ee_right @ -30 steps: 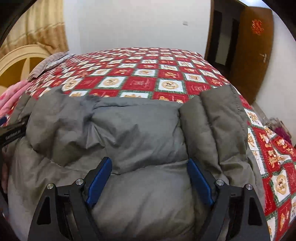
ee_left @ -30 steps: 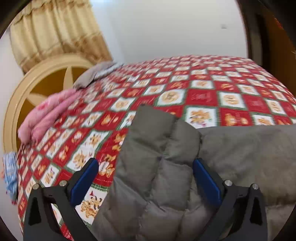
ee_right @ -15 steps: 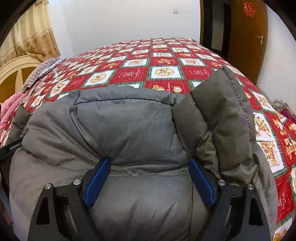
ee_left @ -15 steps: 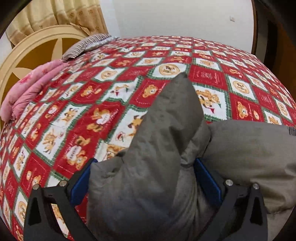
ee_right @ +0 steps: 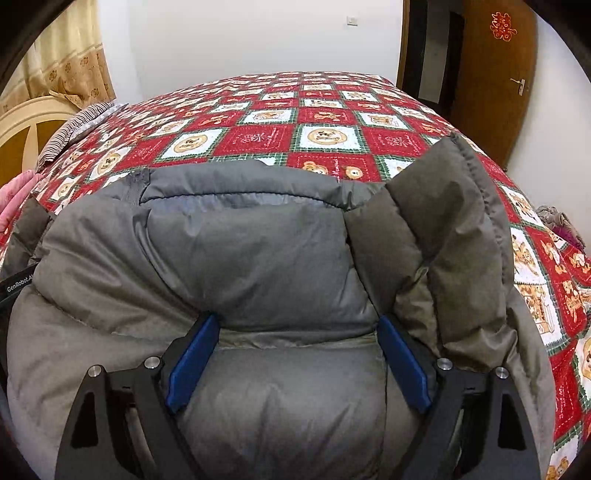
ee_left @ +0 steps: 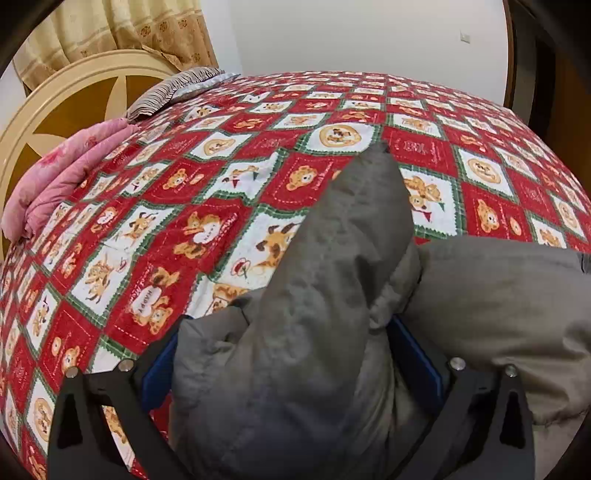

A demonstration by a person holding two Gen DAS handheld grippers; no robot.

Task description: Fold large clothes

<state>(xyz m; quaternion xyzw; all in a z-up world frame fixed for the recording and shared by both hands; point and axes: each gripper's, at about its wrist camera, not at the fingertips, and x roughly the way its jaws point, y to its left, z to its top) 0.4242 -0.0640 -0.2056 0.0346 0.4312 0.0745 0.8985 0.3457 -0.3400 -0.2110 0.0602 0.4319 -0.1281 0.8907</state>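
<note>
Closest in, the left gripper [ee_left: 291, 363] has a thick wad of the grey puffer jacket [ee_left: 317, 295] bulging up between its fingers, which stand wide apart with the padding filling the gap; whether they truly pinch it I cannot tell. The right gripper [ee_right: 297, 363] looks much the same: blue pads [ee_right: 192, 363] set wide, with a fat quilted roll of the jacket [ee_right: 258, 258] sitting between them, grip uncertain

The jacket lies bunched at the near edge of the bed, on the red bear-print bedspread [ee_left: 207, 206]. Its two ends stand up as raised flaps, one by each gripper, and the middle sags in soft humps

Judging from this, the fold is early or midway: the bulk is gathered but nothing lies flat or squared, and the raised parts are not yet laid over the body

Further back are a pink quilt [ee_left: 62, 184], a striped pillow [ee_left: 177, 90], the round headboard [ee_left: 55, 110], the curtain [ee_left: 122, 29] and, on the right view, a brown door [ee_right: 495, 74]
</note>
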